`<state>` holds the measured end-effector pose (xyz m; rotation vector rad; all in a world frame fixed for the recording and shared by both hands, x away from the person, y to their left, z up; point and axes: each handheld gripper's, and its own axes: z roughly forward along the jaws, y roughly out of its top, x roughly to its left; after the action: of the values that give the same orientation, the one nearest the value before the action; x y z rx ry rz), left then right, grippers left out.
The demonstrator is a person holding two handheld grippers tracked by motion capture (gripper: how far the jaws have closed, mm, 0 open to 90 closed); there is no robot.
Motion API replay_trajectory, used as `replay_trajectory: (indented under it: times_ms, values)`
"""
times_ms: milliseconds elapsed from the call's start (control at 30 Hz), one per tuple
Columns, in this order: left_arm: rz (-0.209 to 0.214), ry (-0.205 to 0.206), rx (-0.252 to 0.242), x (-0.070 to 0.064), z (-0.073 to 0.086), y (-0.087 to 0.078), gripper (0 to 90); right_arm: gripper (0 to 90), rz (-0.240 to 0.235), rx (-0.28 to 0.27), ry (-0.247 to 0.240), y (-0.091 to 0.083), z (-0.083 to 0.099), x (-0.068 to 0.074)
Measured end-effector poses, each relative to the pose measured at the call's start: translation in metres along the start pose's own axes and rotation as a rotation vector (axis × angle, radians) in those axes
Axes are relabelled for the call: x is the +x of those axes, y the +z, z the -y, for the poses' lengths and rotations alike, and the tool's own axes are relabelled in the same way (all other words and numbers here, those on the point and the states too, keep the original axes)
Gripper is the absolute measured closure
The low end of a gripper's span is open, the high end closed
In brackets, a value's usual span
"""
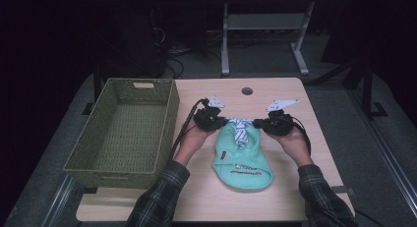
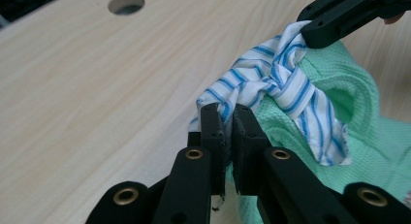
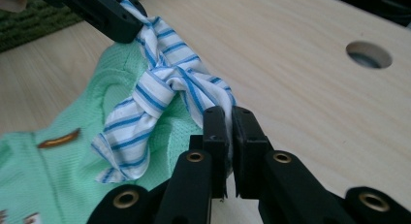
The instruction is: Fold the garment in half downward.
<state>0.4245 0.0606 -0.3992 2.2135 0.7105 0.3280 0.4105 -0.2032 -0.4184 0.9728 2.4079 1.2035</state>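
Observation:
A small mint-green garment [image 1: 242, 160] lies flat on the wooden table [image 1: 290, 97], with a blue-and-white striped collar [image 1: 240, 127] knotted at its far end. My left gripper [image 1: 220, 120] is shut on the collar's left side [image 2: 220, 100]. My right gripper [image 1: 258, 123] is shut on its right side [image 3: 213, 95]. In the left gripper view my left gripper [image 2: 231, 118] pinches striped cloth, and the other gripper [image 2: 334, 23] holds the far end. In the right gripper view my right gripper [image 3: 229, 120] clamps the same striped cloth above the green garment [image 3: 43, 170].
An olive woven basket [image 1: 125, 131] stands on the left part of the table, beside the left hand. A round hole [image 1: 247, 91] is in the tabletop behind the garment. Metal table legs and cables are on the dark floor beyond.

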Motion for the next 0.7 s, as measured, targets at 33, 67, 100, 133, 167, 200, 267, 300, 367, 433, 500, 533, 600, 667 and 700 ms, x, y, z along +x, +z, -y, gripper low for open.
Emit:
replay_trajectory:
  times_ms: [33,67,100,133,167,200,267,300,367,433,500,533,600,667,700]
  values:
    - [-0.005,0.006,-0.004,0.0,-0.002,-0.003,84.8,85.3,0.003,-0.006,-0.005,-0.003,-0.003,0.001]
    - [-0.013,0.01,-0.016,-0.001,-0.004,-0.007,84.8,85.3,0.006,-0.013,-0.007,-0.005,-0.005,0.002]
    - [-0.018,0.011,-0.026,-0.002,-0.007,-0.01,84.9,85.3,0.011,-0.02,-0.014,-0.008,-0.008,0.003]
    - [-0.021,0.015,-0.034,-0.002,-0.008,-0.013,84.8,85.3,0.016,-0.028,-0.022,-0.01,-0.011,0.004]
    - [-0.023,0.023,-0.042,-0.002,-0.012,-0.017,84.8,85.3,0.021,-0.034,-0.029,-0.012,-0.013,0.004]
    - [-0.029,0.033,-0.051,-0.002,-0.014,-0.02,84.8,85.3,0.028,-0.045,-0.031,-0.016,-0.016,0.006]
    - [-0.037,0.039,-0.068,-0.003,-0.021,-0.027,84.7,85.3,0.039,-0.071,-0.036,-0.022,-0.021,0.006]
    - [-0.043,0.044,-0.075,-0.004,-0.025,-0.032,84.7,85.3,0.046,-0.084,-0.039,-0.025,-0.025,0.007]
    - [-0.057,0.059,-0.097,-0.007,-0.029,-0.039,84.6,85.3,0.061,-0.105,-0.052,-0.031,-0.03,0.008]
    - [-0.059,0.068,-0.108,-0.01,-0.029,-0.042,84.4,85.2,0.07,-0.124,-0.06,-0.037,-0.034,0.011]
    - [-0.063,0.077,-0.117,-0.016,-0.025,-0.043,84.2,85.2,0.078,-0.133,-0.069,-0.039,-0.032,0.013]
    - [-0.064,0.081,-0.117,-0.018,-0.022,-0.042,84.1,85.2,0.079,-0.137,-0.074,-0.039,-0.03,0.015]
    - [-0.064,0.086,-0.122,-0.024,-0.014,-0.04,84.0,85.3,0.078,-0.135,-0.079,-0.037,-0.023,0.019]
    - [-0.056,0.092,-0.112,-0.029,-0.008,-0.038,84.0,85.2,0.079,-0.132,-0.079,-0.034,-0.014,0.022]
    - [-0.056,0.092,-0.112,-0.029,-0.008,-0.038,84.0,85.2,0.079,-0.132,-0.079,-0.034,-0.014,0.022]
